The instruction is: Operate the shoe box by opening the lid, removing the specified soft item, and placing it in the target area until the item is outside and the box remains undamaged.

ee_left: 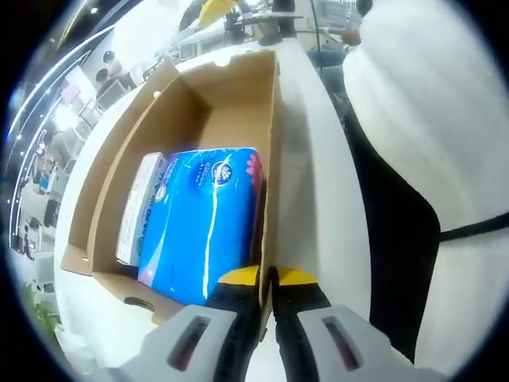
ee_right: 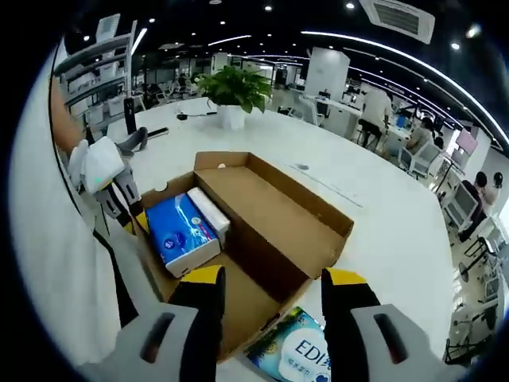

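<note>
Blue tissue pack [ee_left: 199, 223] lies boxed just beyond left fingers [ee_left: 238, 278].

We could read only "EDI" in large white letters on the teal packet [ee_right: 293, 350] lying on the table [ee_right: 382, 231] beside the shoe box [ee_right: 270, 215]. The blue pack [ee_left: 203, 227] inside the box carried a round white logo and print too small to read.
</note>
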Motion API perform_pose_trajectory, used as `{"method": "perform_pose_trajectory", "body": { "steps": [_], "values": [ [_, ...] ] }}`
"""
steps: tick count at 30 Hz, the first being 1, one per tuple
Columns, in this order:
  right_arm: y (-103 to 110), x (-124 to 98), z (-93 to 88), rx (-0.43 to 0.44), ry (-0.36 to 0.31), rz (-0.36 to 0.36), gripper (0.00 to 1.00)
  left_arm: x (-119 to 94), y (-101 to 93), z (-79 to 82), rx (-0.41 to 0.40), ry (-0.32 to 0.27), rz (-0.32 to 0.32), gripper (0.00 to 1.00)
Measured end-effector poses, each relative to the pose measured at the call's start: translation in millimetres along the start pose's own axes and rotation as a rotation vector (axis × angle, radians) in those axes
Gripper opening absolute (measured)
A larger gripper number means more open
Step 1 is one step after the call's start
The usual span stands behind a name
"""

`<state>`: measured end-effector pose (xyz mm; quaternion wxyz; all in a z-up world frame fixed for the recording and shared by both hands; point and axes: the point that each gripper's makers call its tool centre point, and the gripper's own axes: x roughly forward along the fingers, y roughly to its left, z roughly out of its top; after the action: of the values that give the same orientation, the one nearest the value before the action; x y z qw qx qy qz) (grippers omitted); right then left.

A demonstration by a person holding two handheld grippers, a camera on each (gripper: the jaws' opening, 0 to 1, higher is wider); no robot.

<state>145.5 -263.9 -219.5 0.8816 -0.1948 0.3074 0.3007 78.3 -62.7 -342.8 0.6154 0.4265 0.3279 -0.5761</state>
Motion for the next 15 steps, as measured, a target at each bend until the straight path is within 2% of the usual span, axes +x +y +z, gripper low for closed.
{"method": "perform_pose_trajectory", "body": {
  "steps": [3,4,6,15],
  "values": [
    [15.8,9.7,3.0,-0.039,0.017,0.052,0.54,-0.1,0.1,0.0,-0.002,-0.001,0.001,0.05],
    [23.6,15.9,2.1,-0.067,0.045,0.070,0.56,0.0,0.1,0.0,-0.003,-0.002,0.003,0.05],
    [29.6,21.6,4.0,-0.108,0.049,0.079,0.55,-0.1,0.2,0.0,-0.003,-0.001,0.004,0.05],
    [55.1,36.7,12.1,-0.108,0.057,0.136,0.54,-0.5,0.6,0.3,-0.003,-0.006,0.002,0.05]
  ]
}}
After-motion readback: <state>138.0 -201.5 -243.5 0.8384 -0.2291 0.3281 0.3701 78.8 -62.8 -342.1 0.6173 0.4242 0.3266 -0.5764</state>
